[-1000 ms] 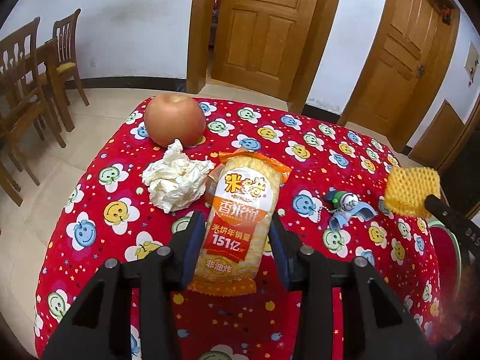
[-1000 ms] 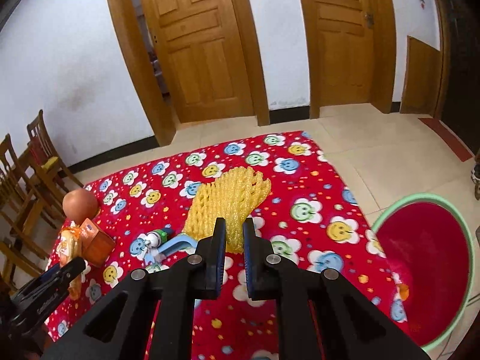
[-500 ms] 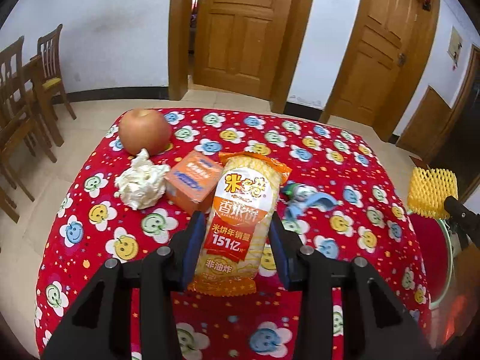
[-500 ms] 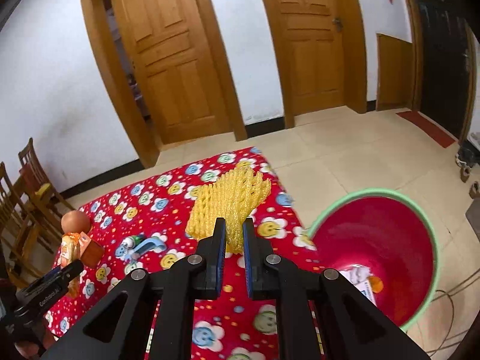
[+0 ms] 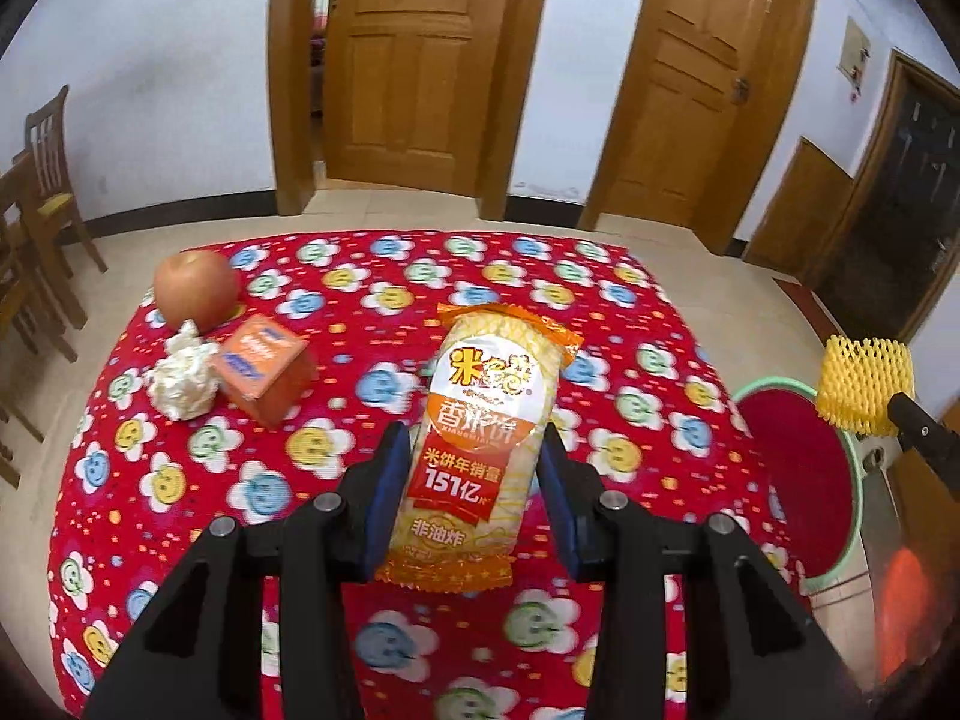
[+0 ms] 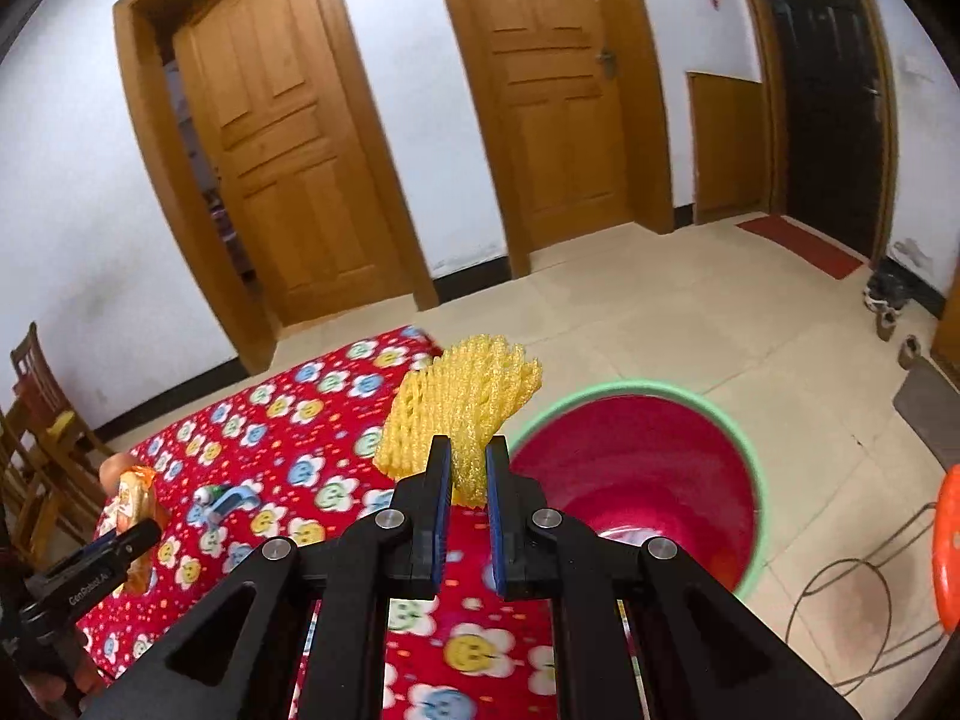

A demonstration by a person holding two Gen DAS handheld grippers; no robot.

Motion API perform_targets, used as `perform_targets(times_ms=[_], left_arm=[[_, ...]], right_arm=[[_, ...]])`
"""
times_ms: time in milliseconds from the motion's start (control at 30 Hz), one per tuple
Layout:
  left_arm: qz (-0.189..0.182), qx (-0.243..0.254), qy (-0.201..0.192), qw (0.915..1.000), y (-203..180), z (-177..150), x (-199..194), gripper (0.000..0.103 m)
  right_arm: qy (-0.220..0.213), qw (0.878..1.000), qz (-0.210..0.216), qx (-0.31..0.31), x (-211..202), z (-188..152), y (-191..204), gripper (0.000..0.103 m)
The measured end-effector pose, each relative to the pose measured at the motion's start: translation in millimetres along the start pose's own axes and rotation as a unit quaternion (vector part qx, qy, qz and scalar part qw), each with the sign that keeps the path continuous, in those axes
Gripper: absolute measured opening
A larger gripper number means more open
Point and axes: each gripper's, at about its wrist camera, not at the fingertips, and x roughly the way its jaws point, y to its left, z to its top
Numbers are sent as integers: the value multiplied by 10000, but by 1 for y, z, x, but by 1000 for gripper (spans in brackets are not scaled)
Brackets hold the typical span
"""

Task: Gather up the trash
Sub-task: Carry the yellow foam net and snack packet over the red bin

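Note:
My left gripper (image 5: 474,468) is shut on a rice cracker packet (image 5: 486,450), held upright above the red smiley tablecloth (image 5: 360,480). My right gripper (image 6: 462,474) is shut on a yellow foam fruit net (image 6: 462,402), held near the table's right edge beside the red bin with a green rim (image 6: 654,468). The net also shows in the left wrist view (image 5: 864,384), over the bin (image 5: 798,468). The packet and the left gripper show small at the left of the right wrist view (image 6: 129,504). A crumpled tissue (image 5: 180,378) lies on the table.
An apple (image 5: 195,288) and an orange box (image 5: 264,366) sit at the table's far left. A small blue and green toy (image 6: 225,501) lies on the cloth. Wooden chairs (image 5: 36,204) stand to the left. Cables (image 6: 852,612) and an orange stool (image 6: 948,546) are beside the bin.
Both grippers have risen and swung right. The right gripper carried the foam net from over the table to the bin's edge. The left gripper still holds the packet, farther from the tissue and apple.

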Motion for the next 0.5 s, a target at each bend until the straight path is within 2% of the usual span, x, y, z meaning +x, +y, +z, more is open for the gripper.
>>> perform_targets(times_ms=[300, 500], left_arm=[[-422, 377, 105, 9983, -60, 0, -1, 43], [-688, 629, 257, 9953, -98, -5, 5, 43]], right_arm=[[-68, 9990, -344, 294, -14, 0, -53, 11], [151, 9977, -491, 438, -2, -5, -85, 11]])
